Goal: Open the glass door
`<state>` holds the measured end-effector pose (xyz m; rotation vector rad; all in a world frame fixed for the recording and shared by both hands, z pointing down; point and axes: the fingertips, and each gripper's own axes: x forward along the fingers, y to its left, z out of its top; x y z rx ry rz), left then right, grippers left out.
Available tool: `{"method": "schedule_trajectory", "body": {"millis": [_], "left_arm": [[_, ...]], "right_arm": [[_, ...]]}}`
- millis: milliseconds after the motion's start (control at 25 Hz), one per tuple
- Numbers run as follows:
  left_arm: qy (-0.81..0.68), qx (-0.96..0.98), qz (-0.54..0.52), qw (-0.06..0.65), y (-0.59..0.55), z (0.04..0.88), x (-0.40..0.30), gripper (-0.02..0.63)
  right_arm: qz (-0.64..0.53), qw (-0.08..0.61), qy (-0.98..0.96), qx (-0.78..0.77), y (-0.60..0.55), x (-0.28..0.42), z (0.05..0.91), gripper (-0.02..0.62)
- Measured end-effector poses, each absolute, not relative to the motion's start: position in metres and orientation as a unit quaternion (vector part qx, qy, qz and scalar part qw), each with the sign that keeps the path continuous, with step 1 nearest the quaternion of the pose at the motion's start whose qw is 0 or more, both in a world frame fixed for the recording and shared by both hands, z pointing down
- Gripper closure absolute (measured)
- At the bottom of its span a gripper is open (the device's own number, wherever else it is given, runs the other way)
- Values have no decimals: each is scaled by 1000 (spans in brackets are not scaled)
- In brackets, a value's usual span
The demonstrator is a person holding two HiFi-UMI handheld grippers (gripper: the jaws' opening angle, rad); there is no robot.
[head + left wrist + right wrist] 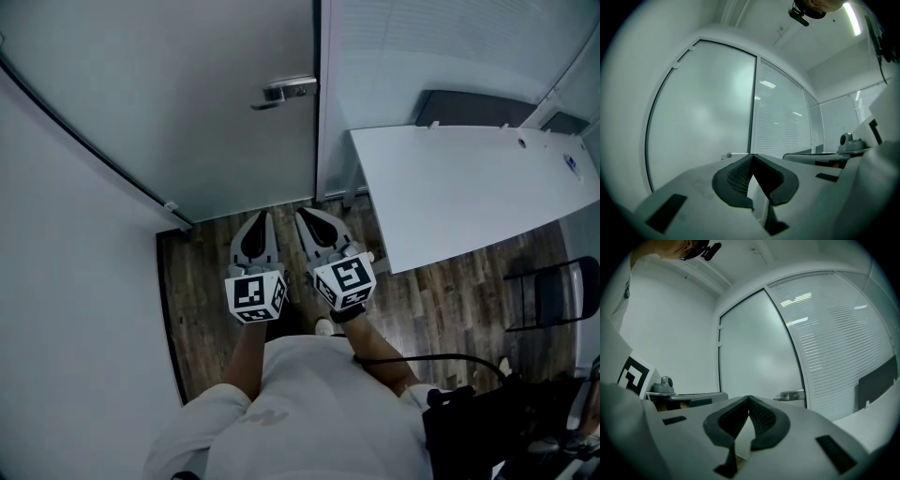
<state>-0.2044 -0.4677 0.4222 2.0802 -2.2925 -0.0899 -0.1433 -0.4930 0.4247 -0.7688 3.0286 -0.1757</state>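
The glass door fills the head view from 10 to 12 o'clock. It is frosted and stands shut in its frame. Its handle is on the door's right edge, at 12 o'clock from both grippers and well apart from them.

The left gripper and the right gripper are side by side near the picture's middle and both point toward the door. The jaws of each are pressed together, with nothing between them. In the right gripper view the handle shows at 3 o'clock from the jaw tips.

At 1 o'clock from the grippers there is a slatted glass wall, and at 3 o'clock a white table. A dark chair stands at 4 o'clock, on the wooden floor. A white wall takes up 9 o'clock.
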Motion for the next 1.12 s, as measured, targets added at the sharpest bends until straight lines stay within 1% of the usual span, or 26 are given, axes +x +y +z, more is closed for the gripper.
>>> {"method": "schedule_trajectory", "body": {"millis": [160,360,600,880,1120], "left_arm": [[-721,692,-39,22,-524,427,-241,603],[-695,718,-51,5,-597,408,-296,603],[-667,744,-40,12,-657,414,-349,603],[-629,776,14,31,-713,444,-352,601],[-637,769,52,16,-766,448,-355,601]], "right_arm": [[-41,-1,961,-272,-543,-178,428,592],[-13,1,948,-317,-613,-224,410,592],[-12,-11,937,-349,-666,-275,415,592],[-33,-38,930,-365,-709,-281,436,592],[-40,-17,924,-381,-766,-267,428,592]]}}
